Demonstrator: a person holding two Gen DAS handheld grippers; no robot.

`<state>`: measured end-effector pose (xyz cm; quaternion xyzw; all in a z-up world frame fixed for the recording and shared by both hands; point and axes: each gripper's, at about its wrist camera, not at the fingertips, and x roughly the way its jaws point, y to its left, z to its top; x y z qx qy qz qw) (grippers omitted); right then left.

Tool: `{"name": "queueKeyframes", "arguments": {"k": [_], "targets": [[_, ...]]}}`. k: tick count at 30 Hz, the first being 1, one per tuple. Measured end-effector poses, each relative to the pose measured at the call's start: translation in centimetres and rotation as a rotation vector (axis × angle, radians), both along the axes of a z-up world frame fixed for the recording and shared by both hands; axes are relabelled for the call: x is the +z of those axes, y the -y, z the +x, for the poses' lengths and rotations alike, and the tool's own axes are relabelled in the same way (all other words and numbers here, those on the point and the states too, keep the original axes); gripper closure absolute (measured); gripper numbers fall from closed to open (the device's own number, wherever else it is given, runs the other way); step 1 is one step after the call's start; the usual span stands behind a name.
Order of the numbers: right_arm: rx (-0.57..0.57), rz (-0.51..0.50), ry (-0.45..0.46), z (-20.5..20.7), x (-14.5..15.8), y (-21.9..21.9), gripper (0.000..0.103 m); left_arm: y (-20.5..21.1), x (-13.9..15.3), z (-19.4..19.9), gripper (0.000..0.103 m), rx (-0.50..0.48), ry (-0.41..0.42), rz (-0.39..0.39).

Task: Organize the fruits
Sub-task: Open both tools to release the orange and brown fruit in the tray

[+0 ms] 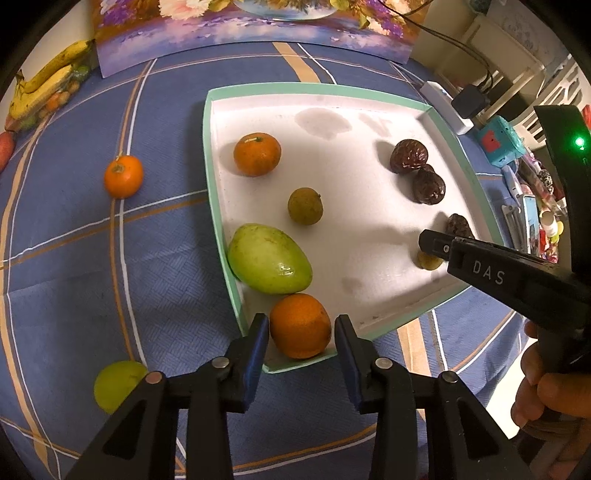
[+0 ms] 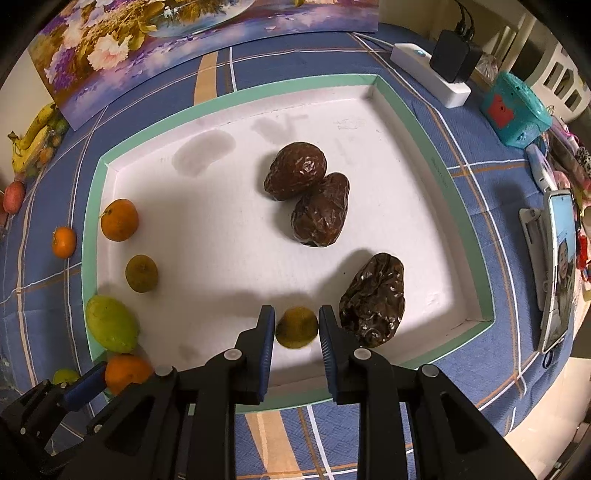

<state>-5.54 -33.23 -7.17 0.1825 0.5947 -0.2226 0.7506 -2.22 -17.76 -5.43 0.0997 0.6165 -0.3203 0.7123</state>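
A white tray with a green rim (image 1: 212,155) lies on the blue checked cloth. My left gripper (image 1: 301,318) stands open around an orange (image 1: 300,326) resting in the tray's near corner, with a slight gap at the right pad. My right gripper (image 2: 296,309) is shut on a small olive-green fruit (image 2: 297,326) on the tray floor, beside a dark wrinkled fruit (image 2: 373,299). Also in the tray are a green mango (image 1: 267,258), another orange (image 1: 256,154), a small round fruit (image 1: 304,205) and two touching dark fruits (image 2: 306,192).
On the cloth left of the tray lie a small orange (image 1: 123,176) and a green fruit (image 1: 114,384). Bananas (image 1: 44,81) sit far left by a flower painting (image 1: 240,29). A power strip (image 2: 430,72), teal box (image 2: 513,107) and phone (image 2: 559,266) crowd the right.
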Motion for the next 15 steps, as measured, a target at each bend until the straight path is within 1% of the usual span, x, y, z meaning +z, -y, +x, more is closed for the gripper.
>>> {"name": "queueKeyframes", "arguments": {"k": [3,9,12,15], "targets": [[-0.002,-0.013,0.017,-0.1,0.7,0.1,0.078,-0.2,0.6,0.0,0.061,0.0,0.007,-0.011],[-0.002,-0.047,0.077,-0.3,2.9,0.1,0.078,-0.9,2.4,0.0,0.061,0.011,0.026,-0.063],[0.002,-0.058,0.096,-0.3,3.7,-0.2,0.078,-1.5,3.3,0.4,0.061,0.033,0.046,-0.082],[0.007,-0.06,0.104,-0.2,3.9,-0.3,0.078,-2.1,3.7,0.9,0.061,0.06,0.06,-0.083]]}}
